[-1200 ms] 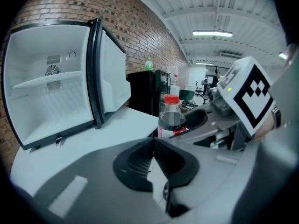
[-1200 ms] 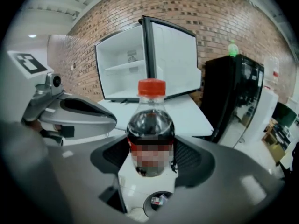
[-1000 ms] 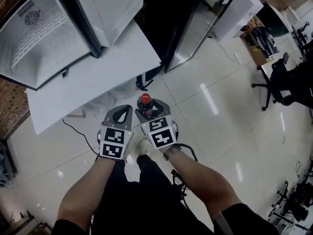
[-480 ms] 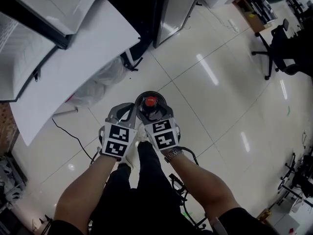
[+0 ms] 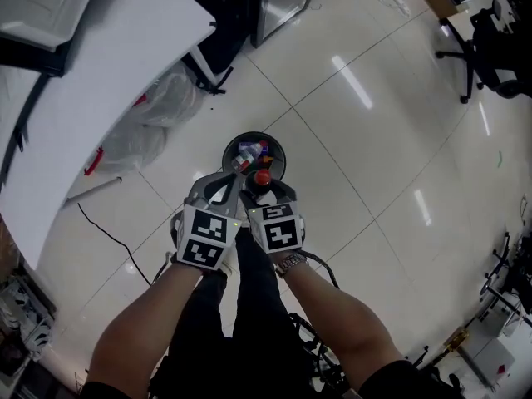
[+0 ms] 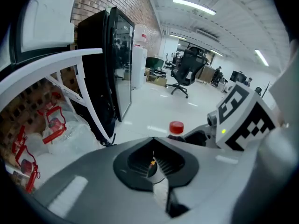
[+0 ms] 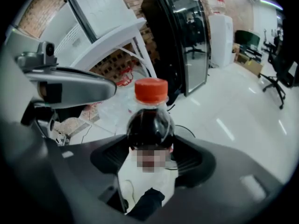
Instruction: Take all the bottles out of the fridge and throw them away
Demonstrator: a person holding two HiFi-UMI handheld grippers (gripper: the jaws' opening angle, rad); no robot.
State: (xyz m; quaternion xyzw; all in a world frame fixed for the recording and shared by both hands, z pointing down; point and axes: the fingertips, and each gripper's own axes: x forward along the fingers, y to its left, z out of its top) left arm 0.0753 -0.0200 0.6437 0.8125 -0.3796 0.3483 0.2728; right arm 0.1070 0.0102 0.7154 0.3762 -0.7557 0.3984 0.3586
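step: drop bottle in bin | right gripper (image 5: 267, 191) clamped on upright bottle (image 5: 263, 178), over near rim of bin (image 5: 279, 152) | left gripper (image 5: 224, 184) closed, empty | advice: centre over opening, then release

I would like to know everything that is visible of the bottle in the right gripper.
The bottle is clear plastic, full of a dark drink, with a red-orange screw cap and a pale label below its shoulder. It stands upright between the jaws of the right gripper, which are closed on its body. In the head view it is held by the near rim of a round black bin on the floor.
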